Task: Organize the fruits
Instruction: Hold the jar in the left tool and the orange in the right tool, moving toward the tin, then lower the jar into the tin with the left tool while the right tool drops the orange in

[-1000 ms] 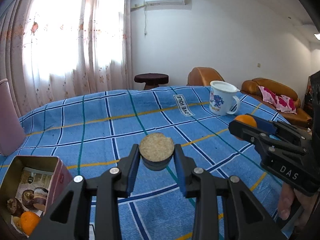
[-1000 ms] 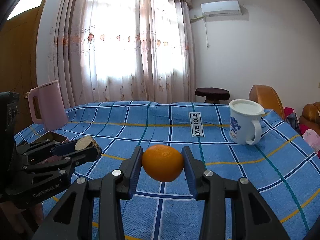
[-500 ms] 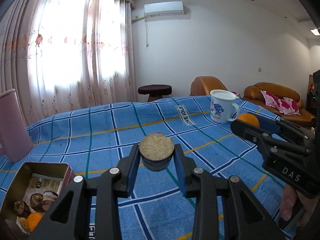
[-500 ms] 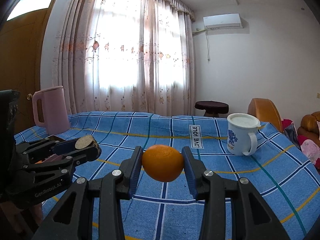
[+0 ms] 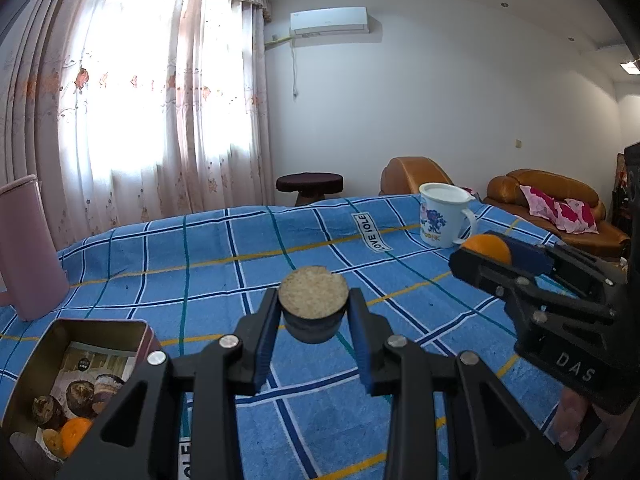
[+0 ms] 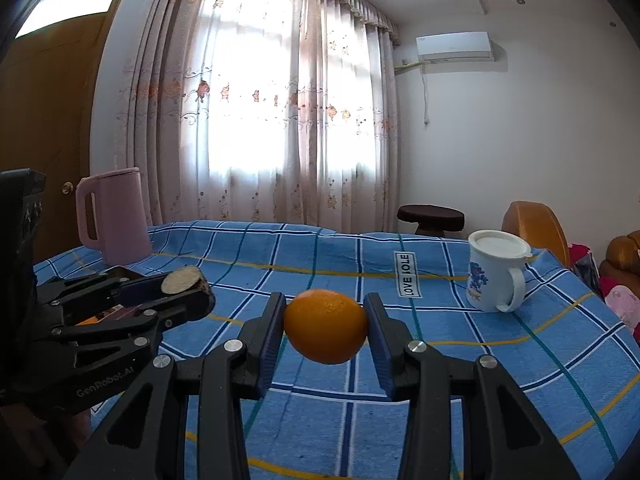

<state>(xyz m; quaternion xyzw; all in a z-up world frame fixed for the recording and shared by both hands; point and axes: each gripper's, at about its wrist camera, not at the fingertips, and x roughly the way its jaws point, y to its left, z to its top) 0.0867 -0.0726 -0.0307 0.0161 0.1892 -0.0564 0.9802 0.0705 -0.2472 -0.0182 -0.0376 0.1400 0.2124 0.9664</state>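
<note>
1. Counter (image 5: 208,256), under a blue plaid cloth: carries all items below.
2. Pink kettle (image 6: 112,216), far left of the counter; not part of the task.
3. White mug (image 6: 494,270), far right, lid on; not part of the task.
4. Open tin (image 5: 86,364), lower left of the left wrist view, already holding an orange piece and dark round items. It lies below and to the left of the left gripper (image 5: 313,322), well apart from the right gripper (image 6: 326,328); the left hand is judged nearer.
5. Orange (image 6: 326,326): clamped between the right fingers, narrowly parted, clear above the cloth.
6. Dark cut fruit (image 5: 313,306), pale flat face up: pinched between the left fingers, likewise narrowly parted.
</note>
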